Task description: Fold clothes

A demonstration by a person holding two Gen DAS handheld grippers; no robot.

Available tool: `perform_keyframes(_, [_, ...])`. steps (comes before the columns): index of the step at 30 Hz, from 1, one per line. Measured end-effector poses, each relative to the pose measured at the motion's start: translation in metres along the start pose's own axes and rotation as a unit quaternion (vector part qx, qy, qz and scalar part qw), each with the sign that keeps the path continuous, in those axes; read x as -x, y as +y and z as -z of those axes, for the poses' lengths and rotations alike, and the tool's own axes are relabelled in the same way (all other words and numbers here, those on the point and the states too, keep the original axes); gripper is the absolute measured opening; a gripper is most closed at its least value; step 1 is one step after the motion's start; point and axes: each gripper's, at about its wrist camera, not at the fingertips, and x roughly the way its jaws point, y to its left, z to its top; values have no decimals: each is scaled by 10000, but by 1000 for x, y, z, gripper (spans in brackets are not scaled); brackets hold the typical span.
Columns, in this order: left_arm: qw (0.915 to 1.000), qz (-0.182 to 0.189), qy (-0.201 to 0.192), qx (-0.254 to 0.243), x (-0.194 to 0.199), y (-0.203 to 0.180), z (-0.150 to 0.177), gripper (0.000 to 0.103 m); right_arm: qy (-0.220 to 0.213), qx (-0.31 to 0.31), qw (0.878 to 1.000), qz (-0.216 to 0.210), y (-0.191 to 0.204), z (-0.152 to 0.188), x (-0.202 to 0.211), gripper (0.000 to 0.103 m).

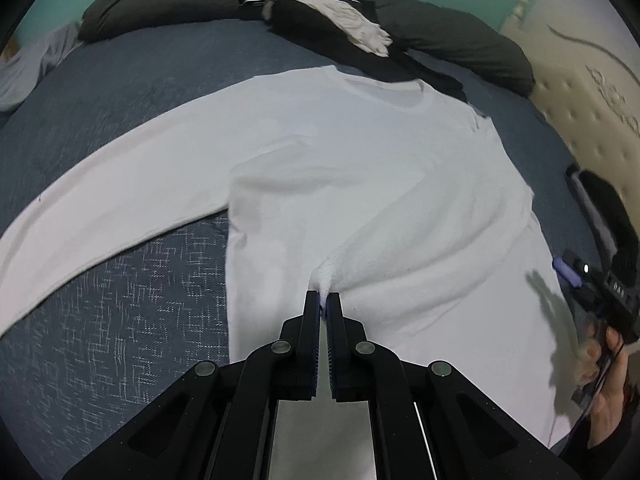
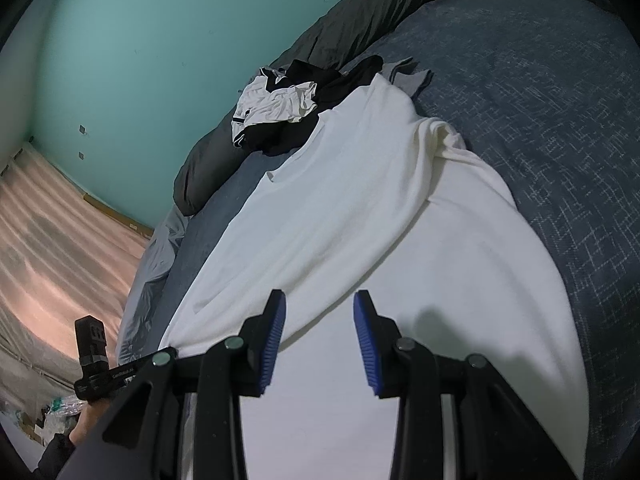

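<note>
Left gripper (image 1: 324, 296) is pinching a sleeve cuff of the white sweater (image 1: 340, 168) lying on the blue bed (image 1: 120, 300).
Right gripper (image 2: 320, 308) is hovering over the hem, jaws apart, holding nothing; a clothes pile (image 1: 320, 4) is lying on the dark pillows (image 1: 160, 0) past the collar.

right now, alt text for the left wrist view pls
The left gripper is shut on a pinch of a white long-sleeved shirt spread on a blue bedspread, one sleeve stretched out left. Dark pillows and crumpled clothes lie beyond.
</note>
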Motion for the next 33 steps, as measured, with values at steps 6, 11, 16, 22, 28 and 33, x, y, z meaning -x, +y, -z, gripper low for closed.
perform_keyframes(6, [9994,-10,216,280,-16,8,6,16,20,38,10000,-29,2,1,-1,35])
perform_keyframes(11, [9986,20,214,479,-5,14,19,44,5,-31,10000,-46,0,0,0,35])
perform_keyframes(16, [9973,352,374,533,-12,1,33,44,12,-10,10000,-72,2,2,1,35])
perform_keyframes(22, [9937,801,501,597,-28,-17,40,43,9,-31,10000,-51,2,3,1,35])
perform_keyframes(28, [9943,745,557,523,-31,-20,37,1,20,-50,10000,-76,3,2,0,35])
perform_keyframes(33, [9956,760,380,406,-6,-18,30,1,10,-71,9999,-92,3,3,0,35])
